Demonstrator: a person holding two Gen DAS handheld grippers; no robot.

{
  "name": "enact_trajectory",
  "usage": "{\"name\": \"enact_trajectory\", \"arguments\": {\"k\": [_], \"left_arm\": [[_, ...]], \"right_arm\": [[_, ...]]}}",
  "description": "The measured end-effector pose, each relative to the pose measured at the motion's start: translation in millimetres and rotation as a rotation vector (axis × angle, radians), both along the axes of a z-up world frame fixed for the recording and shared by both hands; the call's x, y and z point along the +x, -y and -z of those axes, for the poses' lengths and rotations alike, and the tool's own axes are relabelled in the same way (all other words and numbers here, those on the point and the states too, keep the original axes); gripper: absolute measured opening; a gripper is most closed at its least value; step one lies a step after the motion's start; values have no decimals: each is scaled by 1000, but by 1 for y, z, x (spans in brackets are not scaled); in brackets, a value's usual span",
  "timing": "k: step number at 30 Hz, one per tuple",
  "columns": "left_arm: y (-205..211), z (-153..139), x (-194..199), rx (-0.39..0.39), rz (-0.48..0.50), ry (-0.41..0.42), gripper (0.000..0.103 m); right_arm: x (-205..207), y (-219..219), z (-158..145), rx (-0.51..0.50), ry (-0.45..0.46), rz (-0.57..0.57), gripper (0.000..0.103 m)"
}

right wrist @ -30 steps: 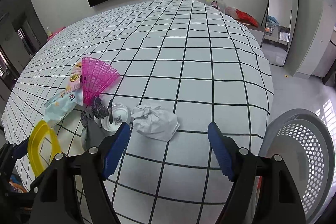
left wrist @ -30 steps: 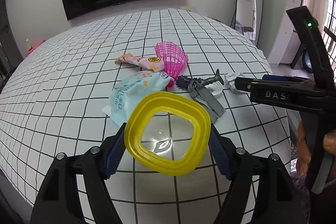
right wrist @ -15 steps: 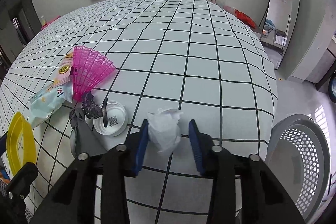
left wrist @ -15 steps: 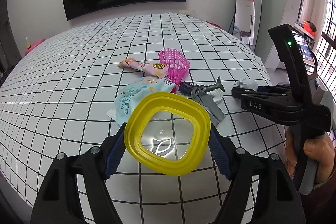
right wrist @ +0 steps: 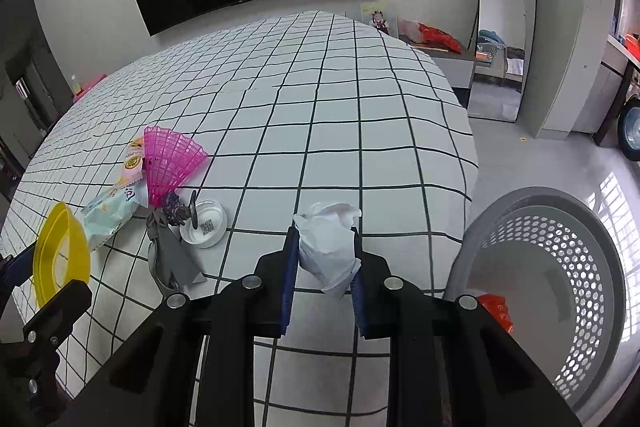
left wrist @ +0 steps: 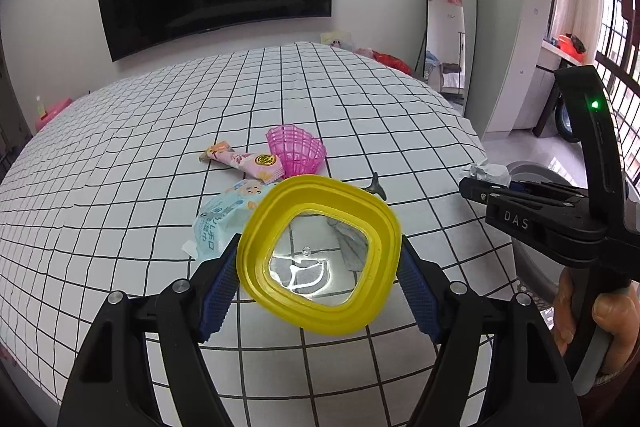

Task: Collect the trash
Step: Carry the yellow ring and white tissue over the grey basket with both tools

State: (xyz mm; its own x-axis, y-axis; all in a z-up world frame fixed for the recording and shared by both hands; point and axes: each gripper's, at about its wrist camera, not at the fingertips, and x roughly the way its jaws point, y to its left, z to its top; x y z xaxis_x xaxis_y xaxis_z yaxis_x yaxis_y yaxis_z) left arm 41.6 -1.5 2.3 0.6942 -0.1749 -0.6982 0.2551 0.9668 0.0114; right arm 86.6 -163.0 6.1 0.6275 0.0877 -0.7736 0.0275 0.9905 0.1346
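Left wrist view: your left gripper (left wrist: 320,259) is clamped on the yellow lid (left wrist: 320,253), fingers pressed to its sides. The lid hides much of the blue wipes packet (left wrist: 222,217) at 10 o'clock and all but a tip of the dark item behind it. The pink wrapper (left wrist: 244,159) and pink basket (left wrist: 297,149) lie at 12 o'clock on the checked table (left wrist: 160,131). Your right gripper (left wrist: 496,189) enters at 3 o'clock, only a scrap of tissue visible at its tip.

Right wrist view: your right gripper (right wrist: 324,259) is closed narrowly on the crumpled tissue (right wrist: 330,247), held off the table. The grey bin (right wrist: 560,267) sits at 4 o'clock; something red-orange (right wrist: 496,309) lies inside, partly cut off by the gripper. The white cap (right wrist: 204,223) and grey wrapper (right wrist: 172,259) lie at 9 o'clock.
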Motion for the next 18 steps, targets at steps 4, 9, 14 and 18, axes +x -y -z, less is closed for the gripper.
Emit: {"name": "enact_trajectory", "arguments": {"k": [4,9,14,18], "left_arm": [[11,-2,-2,-6,30,10,72],[33,-6,-8,-14,84,19,72],[64,-11,-16,-10,150,34,72],[94,-14,-20,-20,207,39,72]], "right_arm": [[-15,15,-3,13,9,38,23],[-39,40,-7,15,18,102,23],[-68,73,-8,23,30,184,23],[-96,104,-6,16,32,254,23]]}}
